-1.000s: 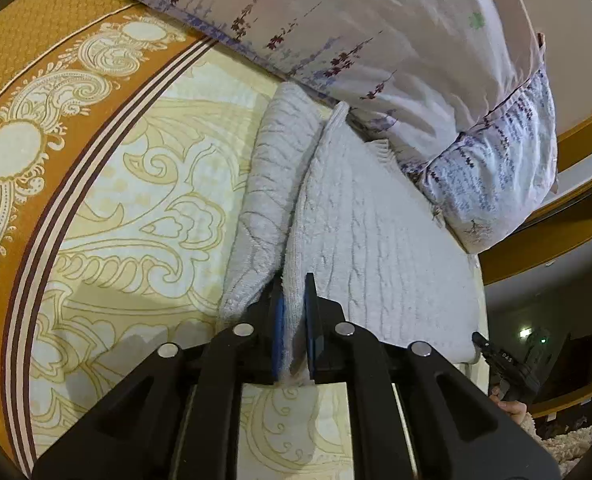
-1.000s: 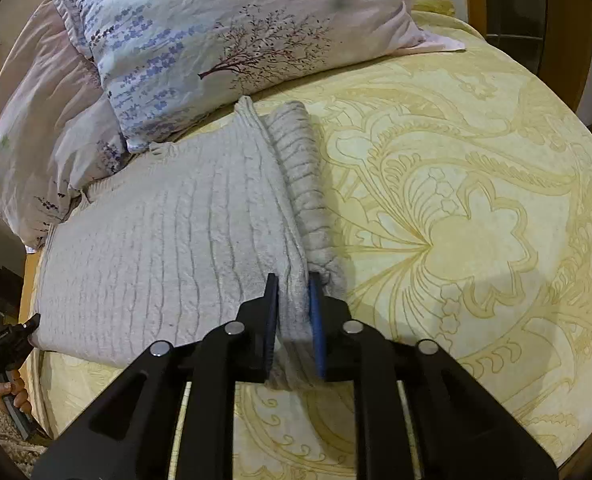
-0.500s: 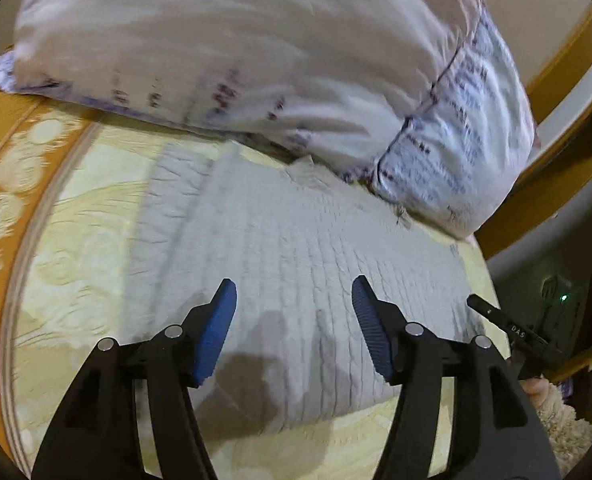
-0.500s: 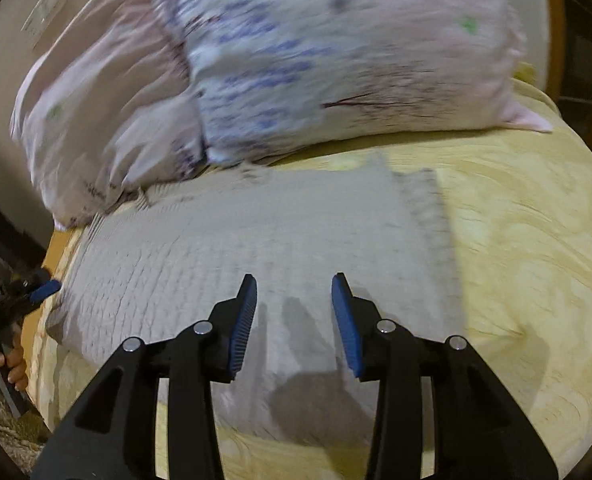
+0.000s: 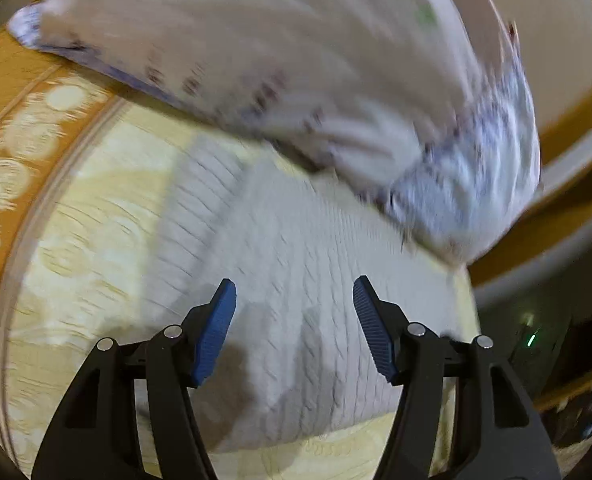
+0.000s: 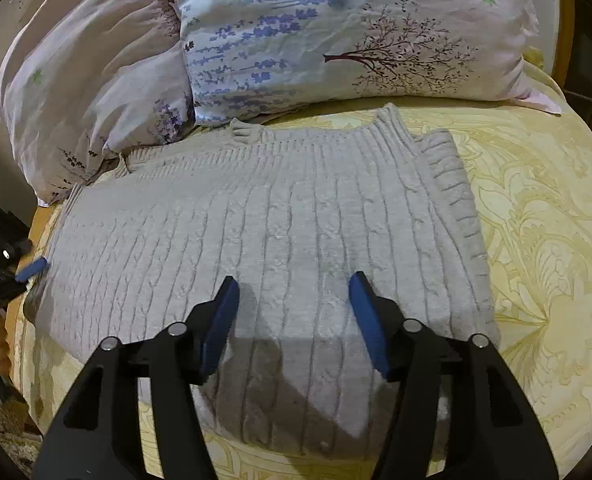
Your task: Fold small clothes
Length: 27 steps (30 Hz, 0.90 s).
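Grey knit sweater [image 6: 280, 240] lies folded on the bed [image 6: 536, 240] below the pillows [image 6: 336, 32]. Right claw [image 6: 294, 320] has just opened, empty; left claw [image 5: 294, 324] wide, empty. Next fold: regrip an edge squarely, both layers.

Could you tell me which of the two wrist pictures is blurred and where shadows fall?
Left wrist view: smeared by motion, pillow and sweater streaky. Right wrist view: sharp, the right tool casting dark shadows on the sweater; fisheye bends the bed edges.
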{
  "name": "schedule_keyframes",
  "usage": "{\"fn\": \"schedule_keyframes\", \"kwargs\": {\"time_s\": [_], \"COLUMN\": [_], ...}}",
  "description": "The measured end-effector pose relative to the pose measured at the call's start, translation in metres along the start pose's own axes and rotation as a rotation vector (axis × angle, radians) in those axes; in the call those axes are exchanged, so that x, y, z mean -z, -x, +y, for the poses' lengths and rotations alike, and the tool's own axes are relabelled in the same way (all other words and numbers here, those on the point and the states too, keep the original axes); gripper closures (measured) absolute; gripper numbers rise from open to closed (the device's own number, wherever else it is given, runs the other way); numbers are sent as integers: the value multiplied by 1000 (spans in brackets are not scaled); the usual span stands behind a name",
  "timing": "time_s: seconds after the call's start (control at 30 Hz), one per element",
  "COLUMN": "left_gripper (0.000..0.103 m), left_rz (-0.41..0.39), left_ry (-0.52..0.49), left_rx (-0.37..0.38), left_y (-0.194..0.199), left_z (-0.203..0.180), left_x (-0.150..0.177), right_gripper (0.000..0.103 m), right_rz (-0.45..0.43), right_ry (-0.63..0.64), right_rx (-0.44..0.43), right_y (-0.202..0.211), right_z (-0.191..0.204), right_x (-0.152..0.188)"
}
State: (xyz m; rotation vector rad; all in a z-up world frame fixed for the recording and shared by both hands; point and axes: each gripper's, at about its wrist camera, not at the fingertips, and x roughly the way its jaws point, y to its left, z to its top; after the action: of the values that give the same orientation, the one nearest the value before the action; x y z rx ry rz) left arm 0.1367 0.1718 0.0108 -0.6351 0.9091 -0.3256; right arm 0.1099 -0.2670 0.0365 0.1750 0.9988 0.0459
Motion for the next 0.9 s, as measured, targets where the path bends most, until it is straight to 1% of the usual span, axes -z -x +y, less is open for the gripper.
{"fn": "schedule_keyframes", "kwargs": {"time_s": [0.07,0.1,0.17,0.23,0.4,0.73,0.9], "left_gripper": [41,41,41,41,41,41,49], "left_rz": [-15,-8,31,61,111,100,108], "left_ry": [63,88,133,150,138,90,47], "left_rx": [-8,-11,-10,-4,-8,-10,-48], "left_y": [7,7,1,-7,-22,-31,-36], "left_z": [17,25,39,44,48,36,24], "left_x": [-9,-13,-20,-23,-27,-23,-18], "right_gripper": [35,32,28,26,26,24,20], "right_rz": [3,6,12,16,20,22,24], "right_ry": [13,17,28,36,27,15,16], "right_rx": [1,-1,0,4,-1,-4,-9], "right_y": [-2,-5,-9,-10,-9,-10,-11], "right_z": [4,5,9,11,9,11,13], "right_x": [1,0,-1,-2,-3,-4,-5]}}
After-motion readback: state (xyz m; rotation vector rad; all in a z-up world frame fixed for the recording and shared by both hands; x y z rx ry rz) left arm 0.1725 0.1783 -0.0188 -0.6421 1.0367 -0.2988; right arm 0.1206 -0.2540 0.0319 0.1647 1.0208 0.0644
